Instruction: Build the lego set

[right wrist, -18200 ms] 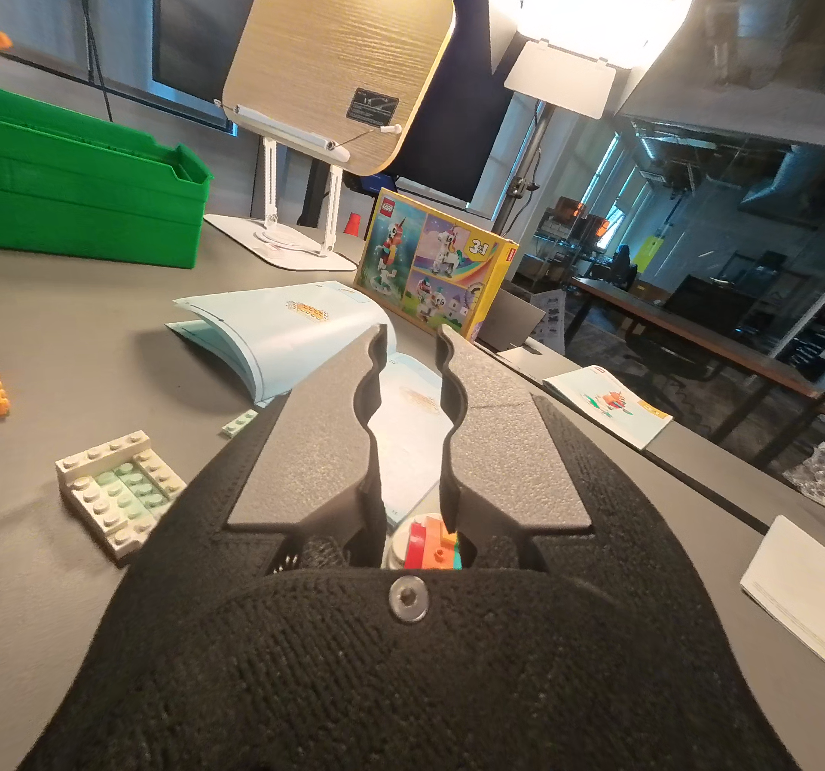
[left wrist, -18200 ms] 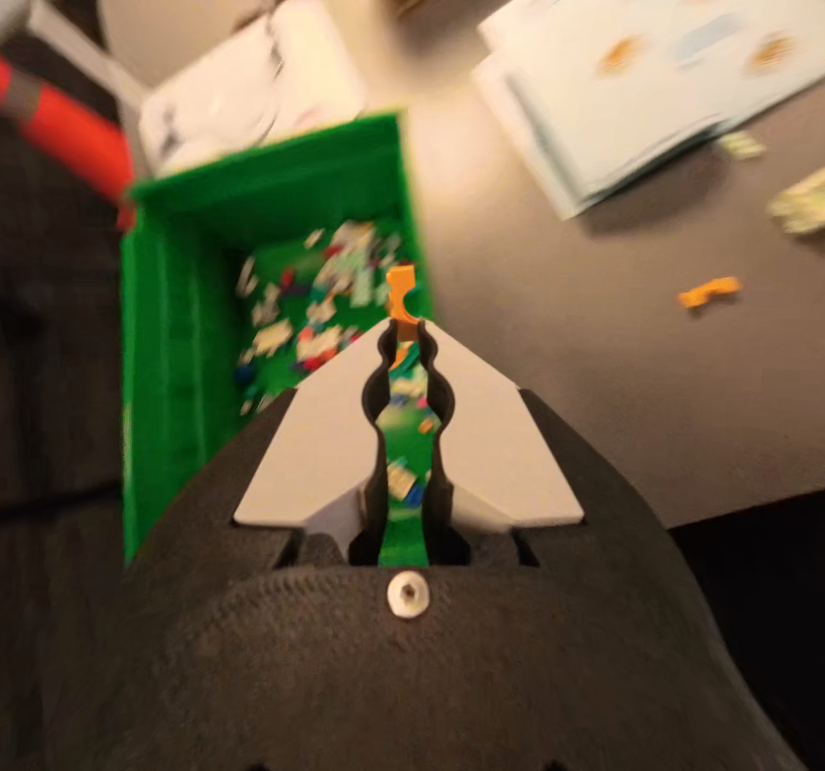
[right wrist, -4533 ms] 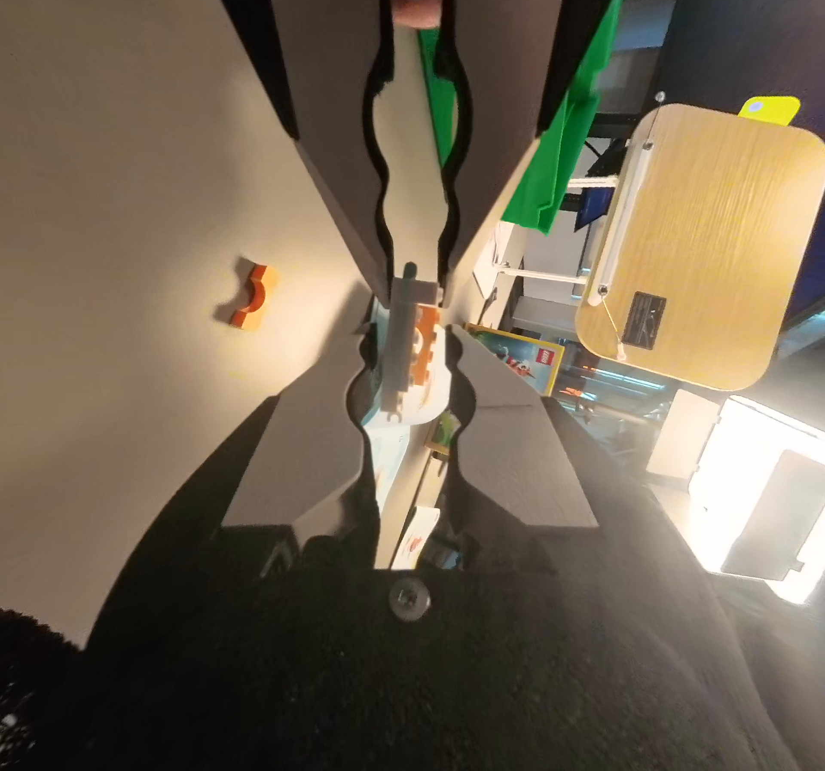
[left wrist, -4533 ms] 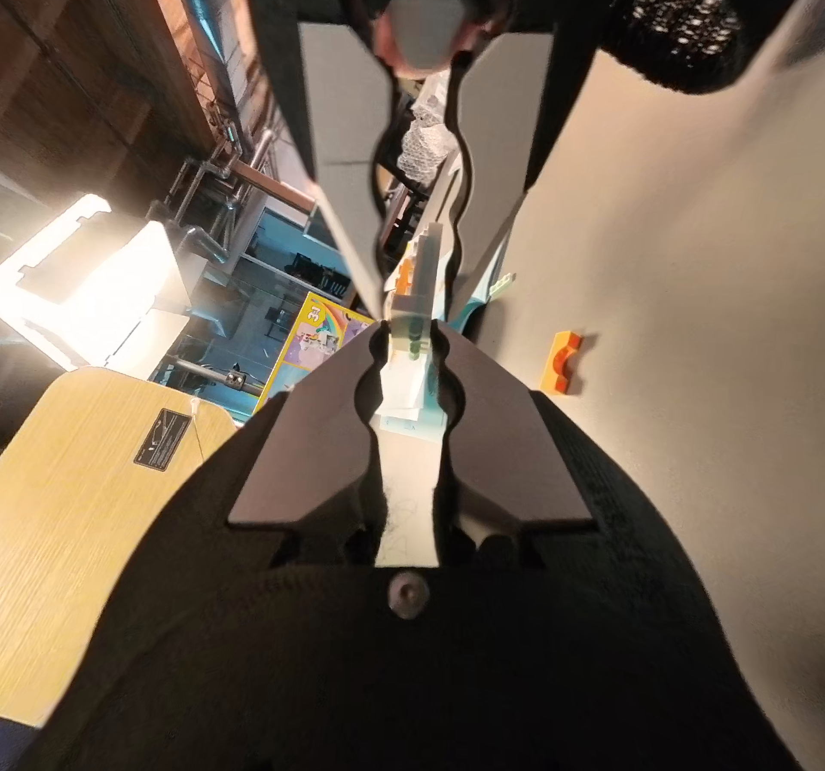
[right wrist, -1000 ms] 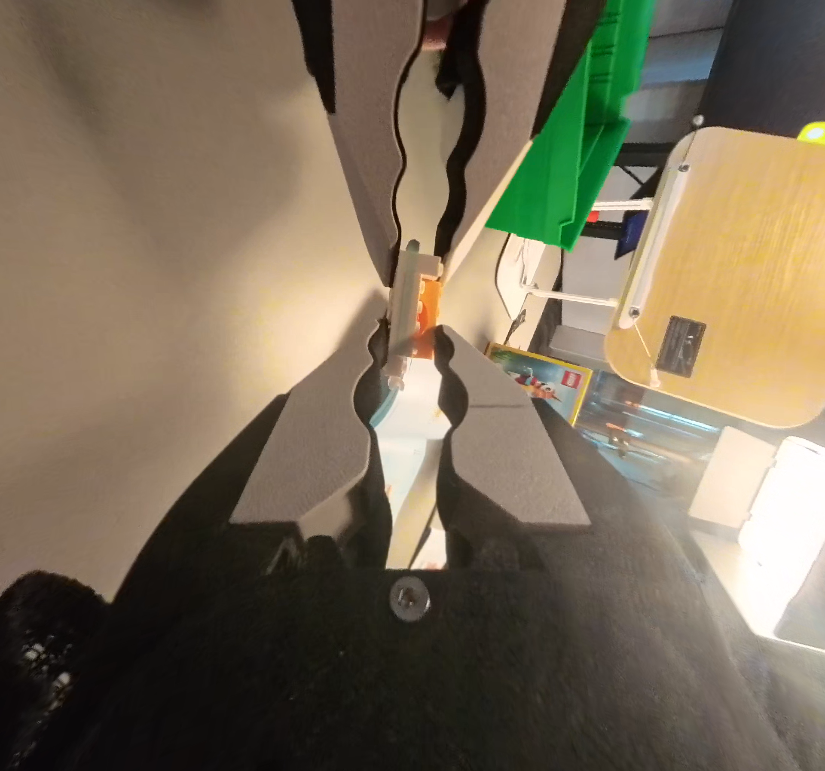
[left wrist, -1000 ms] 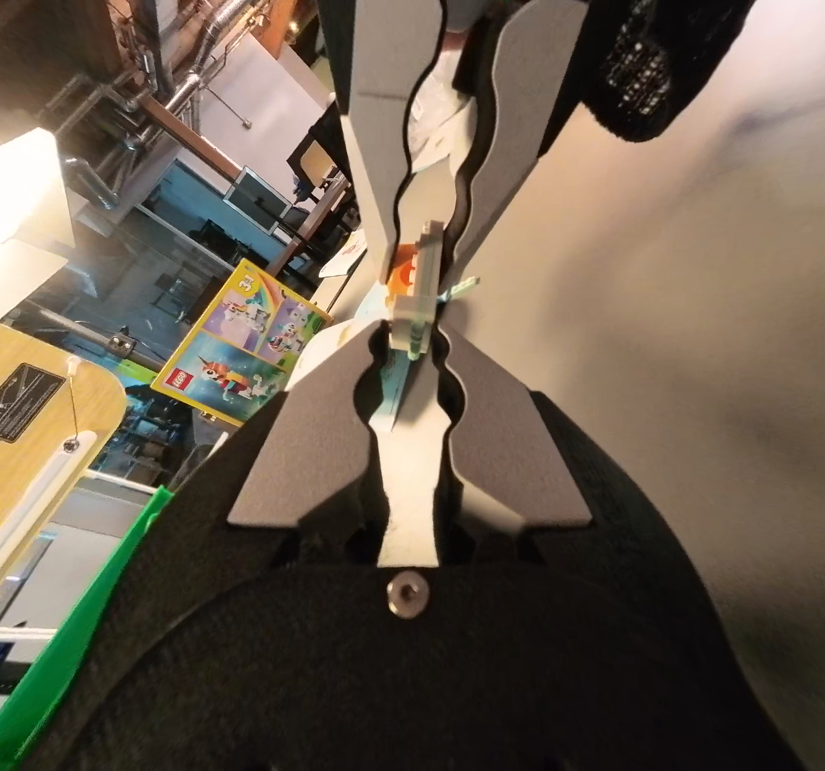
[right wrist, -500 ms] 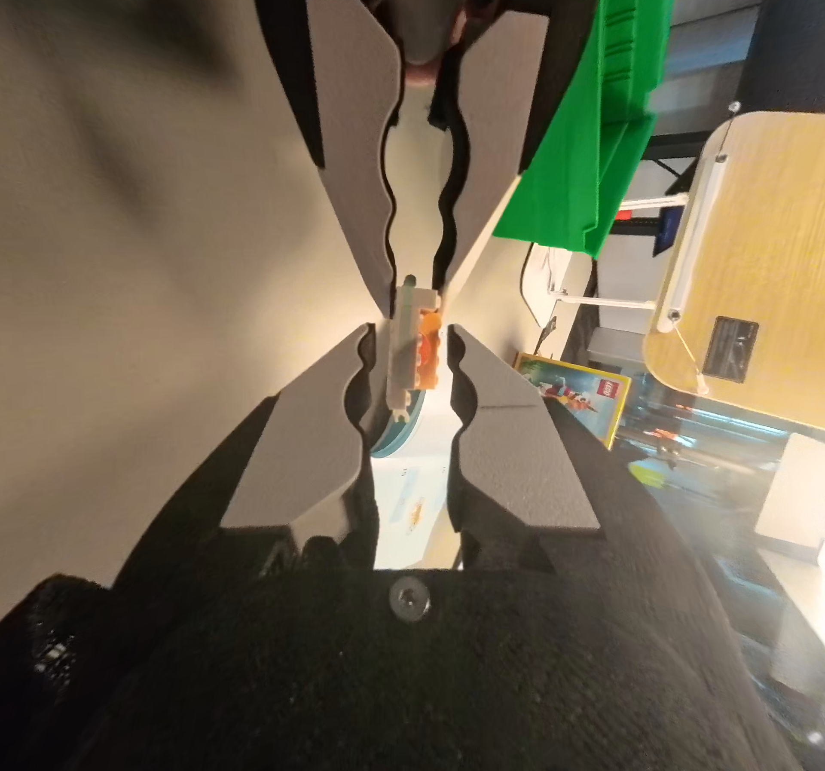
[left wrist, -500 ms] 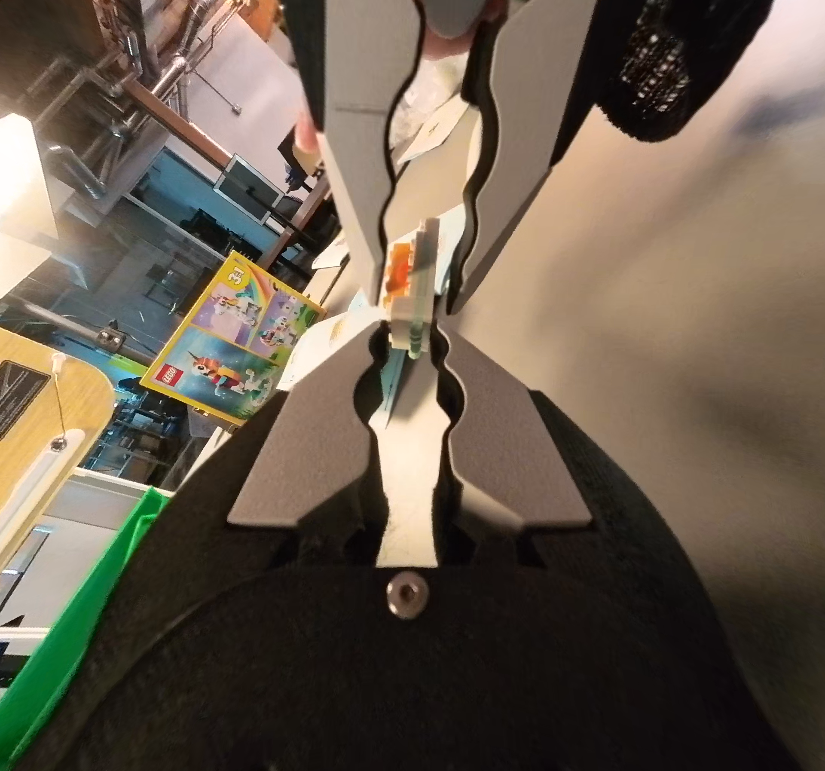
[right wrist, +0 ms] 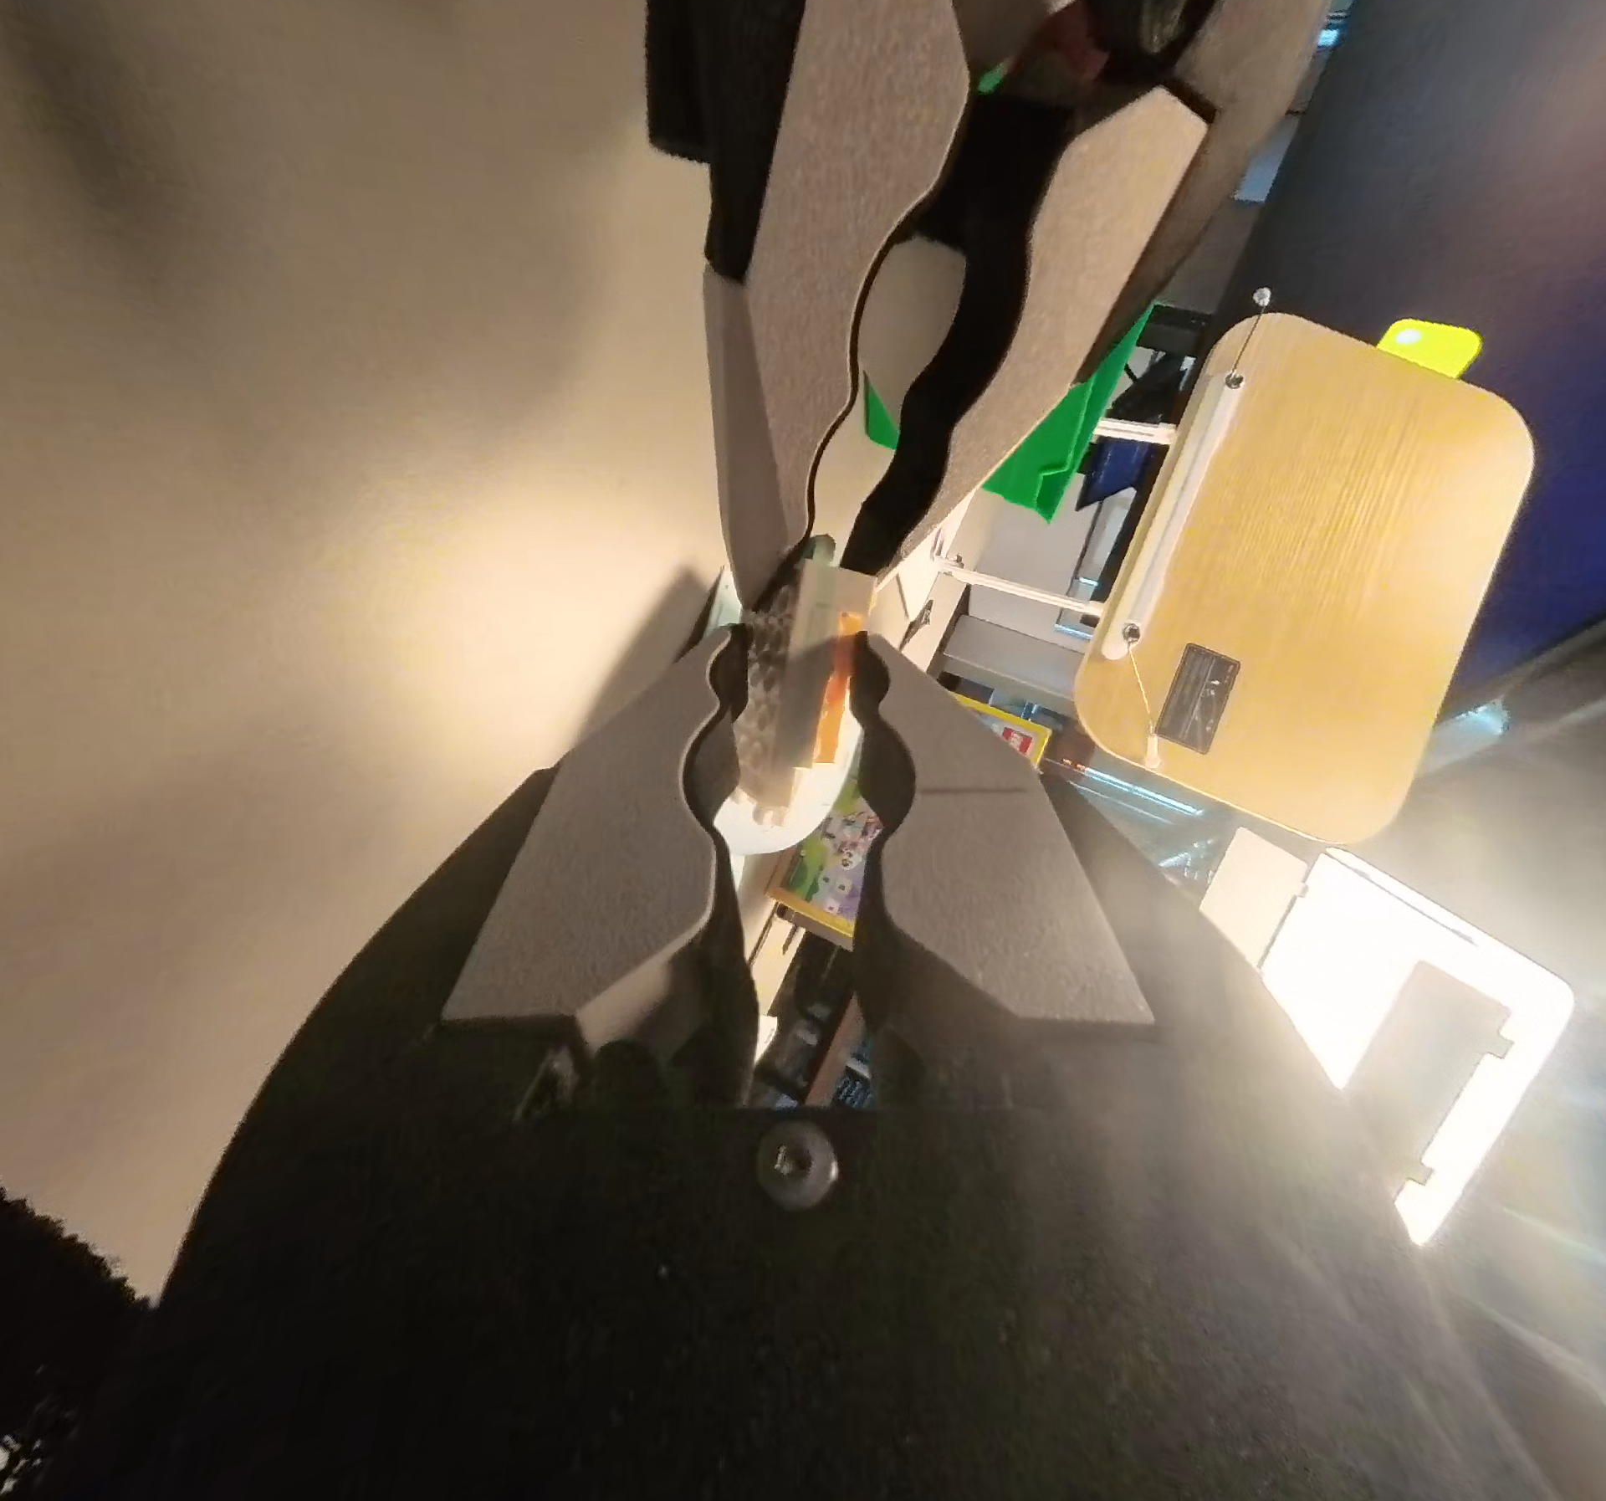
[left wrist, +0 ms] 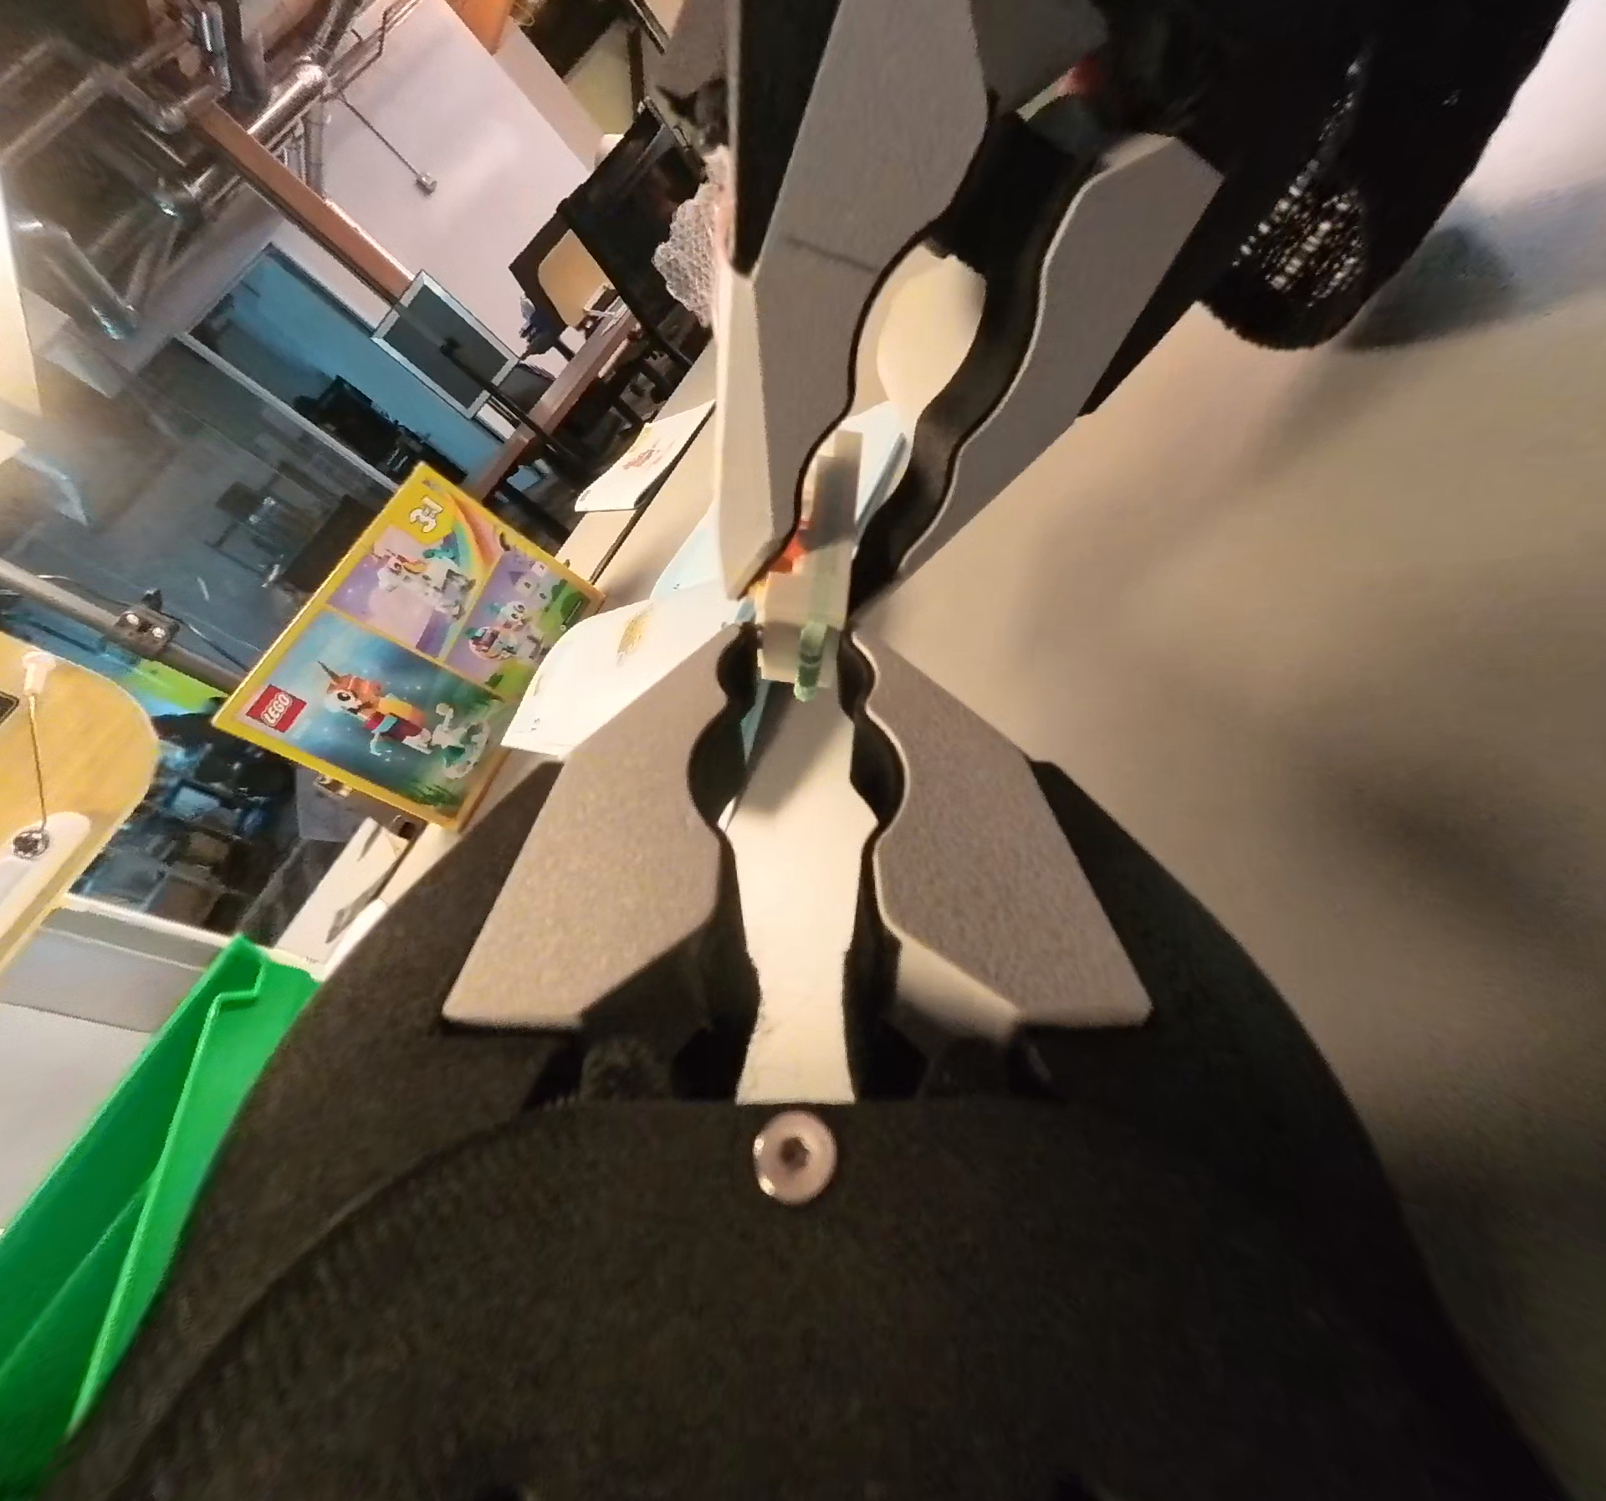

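A small lego assembly [left wrist: 830, 520] of white plates with a pale green layer and an orange piece [left wrist: 786, 560] is held in the air between the two grippers, which face each other tip to tip. My left gripper [left wrist: 799, 646] is shut on one end of it. My right gripper [right wrist: 799, 642] reaches over the other end; its jaws press the studded plate [right wrist: 769, 677] on one side and the orange piece [right wrist: 836, 686] on the other. Each gripper also shows from the top in the other's view: the right [left wrist: 821, 581], the left [right wrist: 817, 581].
The grey table [left wrist: 1260, 677] lies beside the grippers. A yellow lego box [left wrist: 391, 659], an open booklet [left wrist: 608, 677] and a green bin [left wrist: 156, 1155] lie behind. A wooden book stand [right wrist: 1304, 573] and a bright light panel [right wrist: 1390, 1068] stand at the back. Only a small space, under 4 cm, lies between the two pairs of fingers.
In the last half second my right gripper's jaws closed in on the assembly and slid farther over it. Both grippers tilted a little. The left gripper kept its hold.
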`<action>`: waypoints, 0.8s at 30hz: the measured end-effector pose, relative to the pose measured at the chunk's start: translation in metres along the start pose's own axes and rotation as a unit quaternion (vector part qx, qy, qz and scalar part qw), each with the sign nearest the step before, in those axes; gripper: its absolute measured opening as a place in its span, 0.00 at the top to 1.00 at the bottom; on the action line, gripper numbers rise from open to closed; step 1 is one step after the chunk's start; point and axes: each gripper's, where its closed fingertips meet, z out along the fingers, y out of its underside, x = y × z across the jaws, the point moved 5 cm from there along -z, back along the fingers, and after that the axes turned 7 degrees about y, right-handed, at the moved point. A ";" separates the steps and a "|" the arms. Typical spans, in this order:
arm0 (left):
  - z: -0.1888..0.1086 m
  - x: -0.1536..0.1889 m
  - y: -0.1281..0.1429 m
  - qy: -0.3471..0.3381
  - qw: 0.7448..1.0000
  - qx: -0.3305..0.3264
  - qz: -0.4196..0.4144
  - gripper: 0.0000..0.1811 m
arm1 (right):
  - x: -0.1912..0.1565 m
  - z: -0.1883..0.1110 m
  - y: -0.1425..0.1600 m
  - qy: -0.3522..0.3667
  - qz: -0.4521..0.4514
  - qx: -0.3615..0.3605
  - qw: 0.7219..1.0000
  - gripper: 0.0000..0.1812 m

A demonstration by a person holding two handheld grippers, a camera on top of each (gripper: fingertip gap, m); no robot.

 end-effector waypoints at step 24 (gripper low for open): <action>-0.002 0.014 -0.016 -0.050 0.986 0.016 0.158 0.90 | 0.021 -0.049 0.029 -0.175 0.500 0.170 0.831 0.82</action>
